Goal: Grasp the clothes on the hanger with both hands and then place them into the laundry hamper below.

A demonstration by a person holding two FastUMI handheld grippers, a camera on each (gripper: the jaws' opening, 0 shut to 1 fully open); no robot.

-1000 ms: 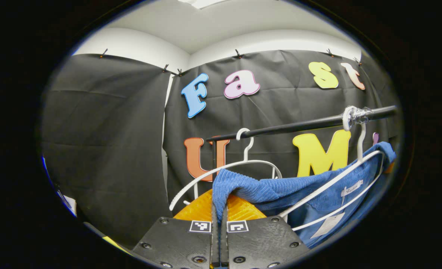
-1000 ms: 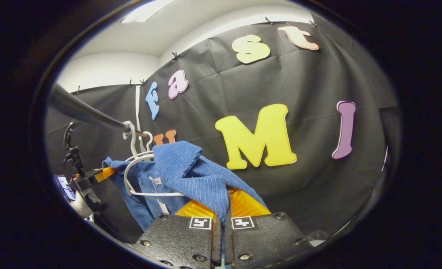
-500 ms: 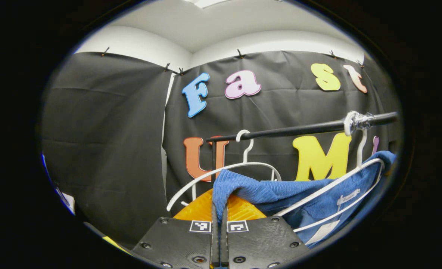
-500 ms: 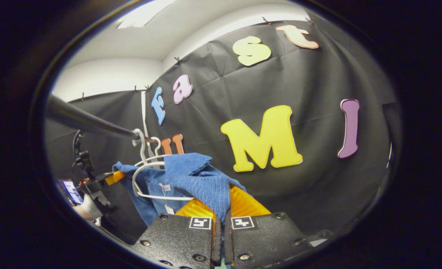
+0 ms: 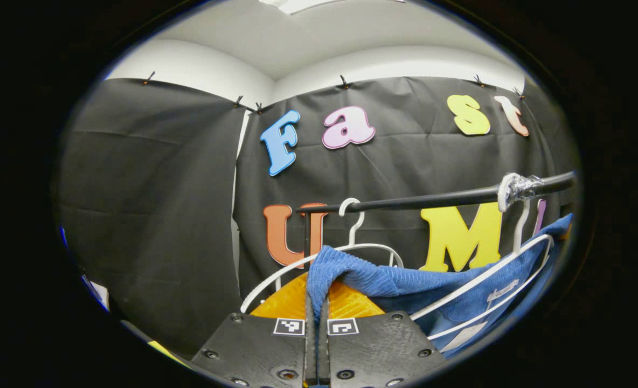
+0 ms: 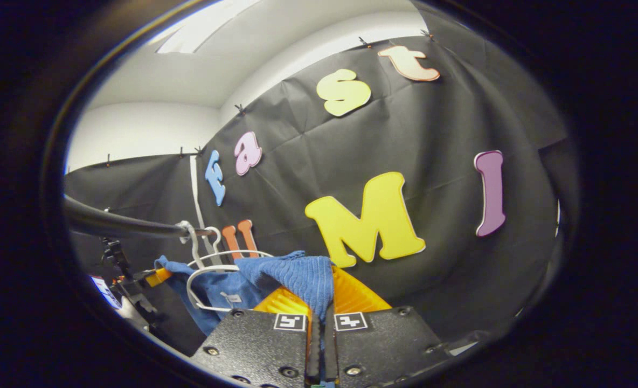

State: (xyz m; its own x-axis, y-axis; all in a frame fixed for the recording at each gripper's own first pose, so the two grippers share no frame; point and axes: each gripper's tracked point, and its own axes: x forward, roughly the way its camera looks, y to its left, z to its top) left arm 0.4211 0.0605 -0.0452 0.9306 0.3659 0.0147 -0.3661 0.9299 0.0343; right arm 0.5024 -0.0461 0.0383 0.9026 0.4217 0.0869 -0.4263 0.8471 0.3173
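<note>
A blue ribbed garment (image 5: 405,283) hangs stretched across a white hanger (image 5: 480,280) that hooks onto a black rail (image 5: 432,200). My left gripper (image 5: 317,318) is shut on one shoulder of the garment, and the cloth folds over its fingers. In the right gripper view the same blue garment (image 6: 292,275) drapes over my right gripper (image 6: 320,323), which is shut on its other shoulder. The white hanger (image 6: 206,269) sits to the left of it under the black rail (image 6: 119,226). The other gripper (image 6: 154,277) shows far off at the left, at the garment's far end.
A second, bare white hanger (image 5: 351,221) hooks on the rail near its upright post (image 5: 308,231). Shiny tape (image 5: 515,186) wraps the rail where the garment's hanger hooks. Black cloth walls stand close behind, with a white wall and ceiling above.
Both grippers have dropped lower with the garment held. The rail sits lower in the left view. In the right view the cloth has sunk and flattened, and the hanger has moved down.
</note>
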